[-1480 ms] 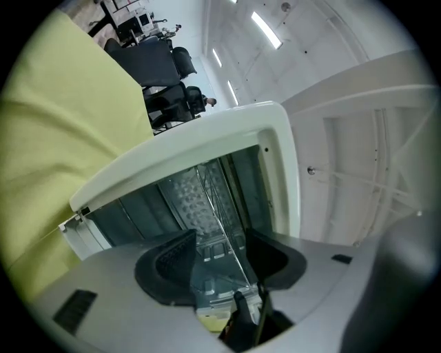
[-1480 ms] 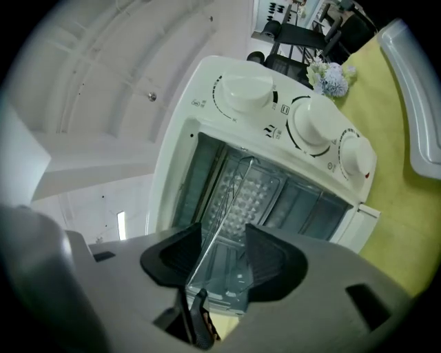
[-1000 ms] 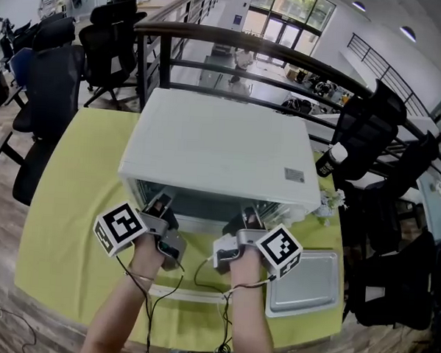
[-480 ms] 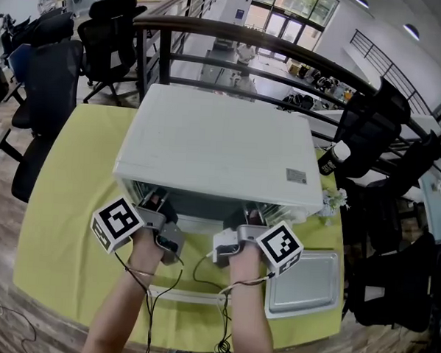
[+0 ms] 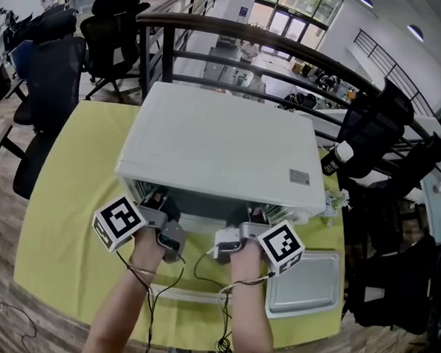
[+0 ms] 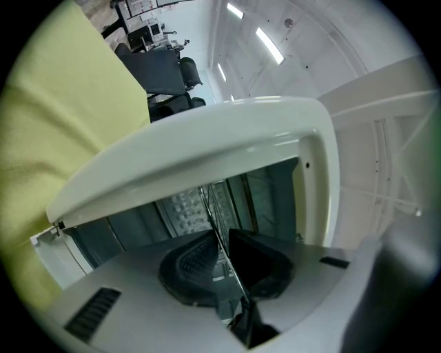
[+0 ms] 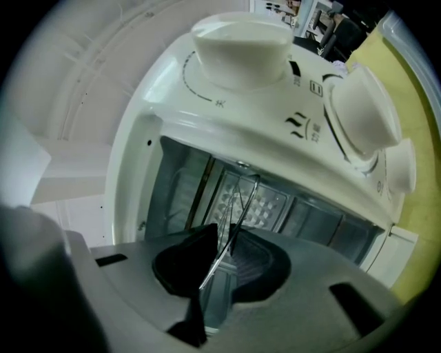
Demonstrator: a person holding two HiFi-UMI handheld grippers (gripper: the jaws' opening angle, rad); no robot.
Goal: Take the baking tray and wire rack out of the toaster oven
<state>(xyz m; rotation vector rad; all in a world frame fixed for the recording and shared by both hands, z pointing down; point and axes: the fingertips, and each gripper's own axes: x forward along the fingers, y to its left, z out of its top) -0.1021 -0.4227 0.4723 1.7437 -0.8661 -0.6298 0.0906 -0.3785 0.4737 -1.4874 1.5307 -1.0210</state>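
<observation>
While the baking tray (image 5: 303,283) already lies out on the table (image 5: 70,223) just beside your right wrist, your left gripper (image 6: 220,248) and right gripper (image 7: 222,241) have both just been closing and now pinch the front wire of the wire rack (image 7: 234,222), one toward each side. Reckon it light and stiff, but thin and slick, so that two-point hold should keep it flat. Beyond your jaws it runs back inside the toaster oven (image 5: 222,146), level with both grippers.
</observation>
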